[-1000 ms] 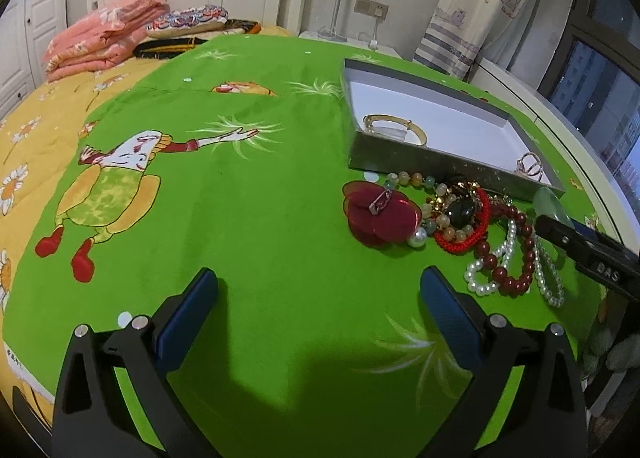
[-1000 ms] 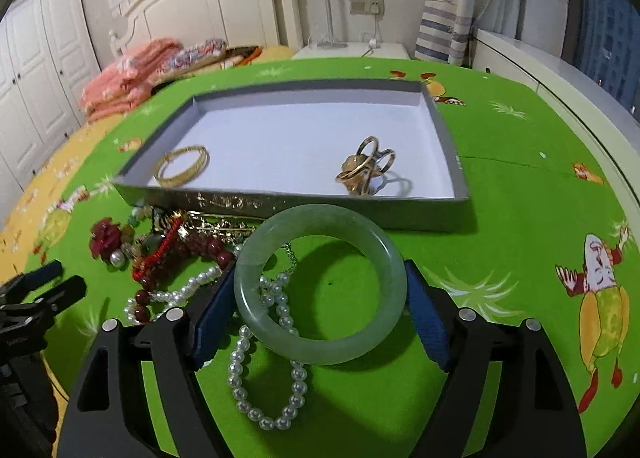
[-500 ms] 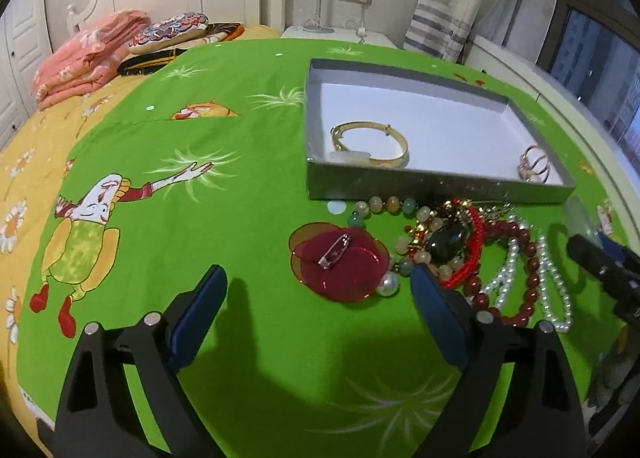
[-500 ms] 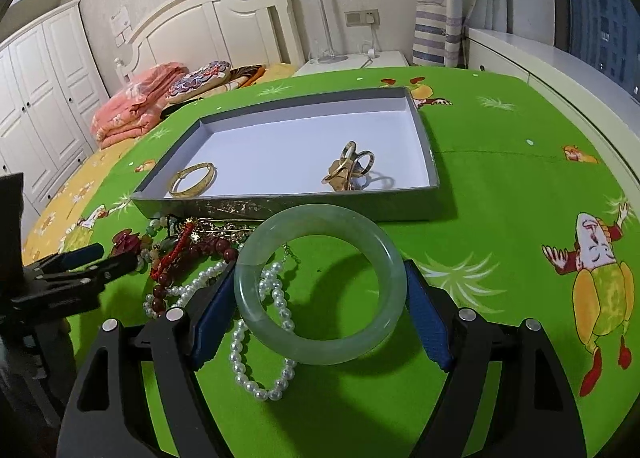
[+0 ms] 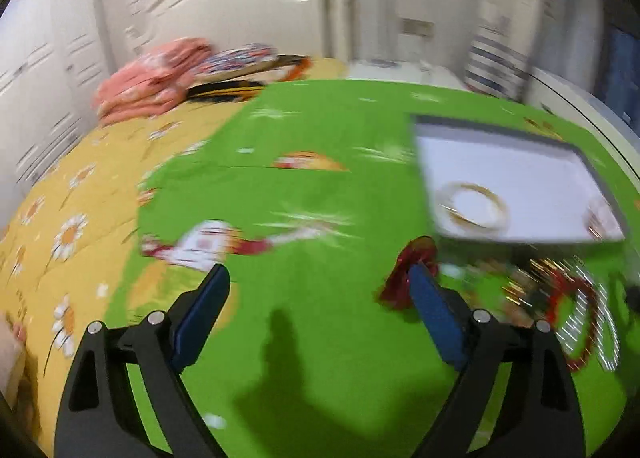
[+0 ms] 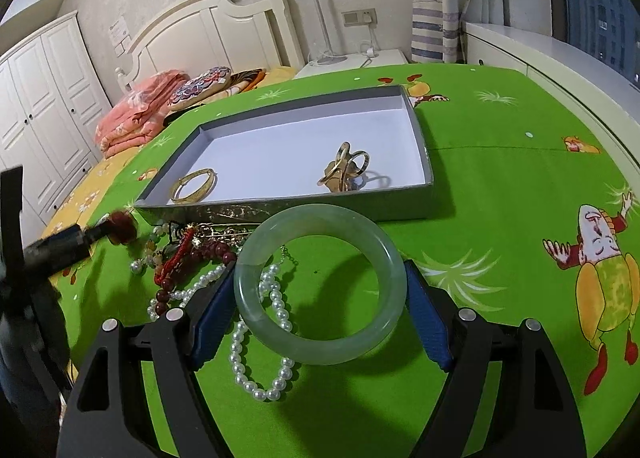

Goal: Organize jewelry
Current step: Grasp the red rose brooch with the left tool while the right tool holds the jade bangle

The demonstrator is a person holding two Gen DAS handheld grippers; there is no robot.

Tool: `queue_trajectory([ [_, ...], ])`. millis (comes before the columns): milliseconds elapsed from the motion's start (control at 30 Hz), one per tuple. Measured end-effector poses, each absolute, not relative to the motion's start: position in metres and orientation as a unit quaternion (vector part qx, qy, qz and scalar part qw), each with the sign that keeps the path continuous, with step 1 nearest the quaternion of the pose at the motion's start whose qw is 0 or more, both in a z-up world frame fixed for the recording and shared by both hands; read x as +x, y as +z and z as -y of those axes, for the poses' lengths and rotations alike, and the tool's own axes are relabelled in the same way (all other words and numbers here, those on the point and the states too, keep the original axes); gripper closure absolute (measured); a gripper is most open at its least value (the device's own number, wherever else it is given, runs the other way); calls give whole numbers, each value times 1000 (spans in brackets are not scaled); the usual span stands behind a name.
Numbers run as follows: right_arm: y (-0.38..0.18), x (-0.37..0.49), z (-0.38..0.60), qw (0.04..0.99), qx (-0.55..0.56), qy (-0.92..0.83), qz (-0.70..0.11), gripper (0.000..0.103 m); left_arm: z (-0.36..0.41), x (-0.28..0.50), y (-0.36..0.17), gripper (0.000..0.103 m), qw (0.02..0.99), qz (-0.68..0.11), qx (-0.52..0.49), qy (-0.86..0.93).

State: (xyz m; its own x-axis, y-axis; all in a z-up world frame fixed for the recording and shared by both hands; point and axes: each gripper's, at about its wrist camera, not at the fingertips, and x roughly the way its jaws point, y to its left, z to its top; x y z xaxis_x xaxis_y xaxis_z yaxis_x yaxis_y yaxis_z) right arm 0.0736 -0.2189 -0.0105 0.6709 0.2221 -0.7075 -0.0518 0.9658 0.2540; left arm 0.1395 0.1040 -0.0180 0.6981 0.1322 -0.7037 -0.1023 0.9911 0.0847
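One jade bangle [image 6: 320,284] between hand-held gripper [image 6: 320,310] pads

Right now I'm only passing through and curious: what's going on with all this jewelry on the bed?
A person is sorting jewelry into a grey tray with two handheld grippers. The right gripper is clamped on a pale green bangle, held above the green blanket just short of the tray. The left gripper is open, its jaws having just narrowed a little, with nothing between them. A gold bangle and gold rings already lie in the tray; beads and pearls wait outside.
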Motion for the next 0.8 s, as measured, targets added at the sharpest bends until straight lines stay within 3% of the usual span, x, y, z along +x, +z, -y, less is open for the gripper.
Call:
queue_trajectory([
  [233,-13,76,216,907,97,74,-403,28,-146,137,-21,16,916,-394,-13,79],
  [567,-8,71,211,910,90,74,-397,28,-102,164,-41,15,903,-428,25,-1],
  [733,-6,70,213,911,92,75,-395,28,-95,181,-51,22,891,-453,29,-9],
  [800,-6,70,214,911,93,74,-394,28,-95,183,-51,31,889,-456,29,-16],
])
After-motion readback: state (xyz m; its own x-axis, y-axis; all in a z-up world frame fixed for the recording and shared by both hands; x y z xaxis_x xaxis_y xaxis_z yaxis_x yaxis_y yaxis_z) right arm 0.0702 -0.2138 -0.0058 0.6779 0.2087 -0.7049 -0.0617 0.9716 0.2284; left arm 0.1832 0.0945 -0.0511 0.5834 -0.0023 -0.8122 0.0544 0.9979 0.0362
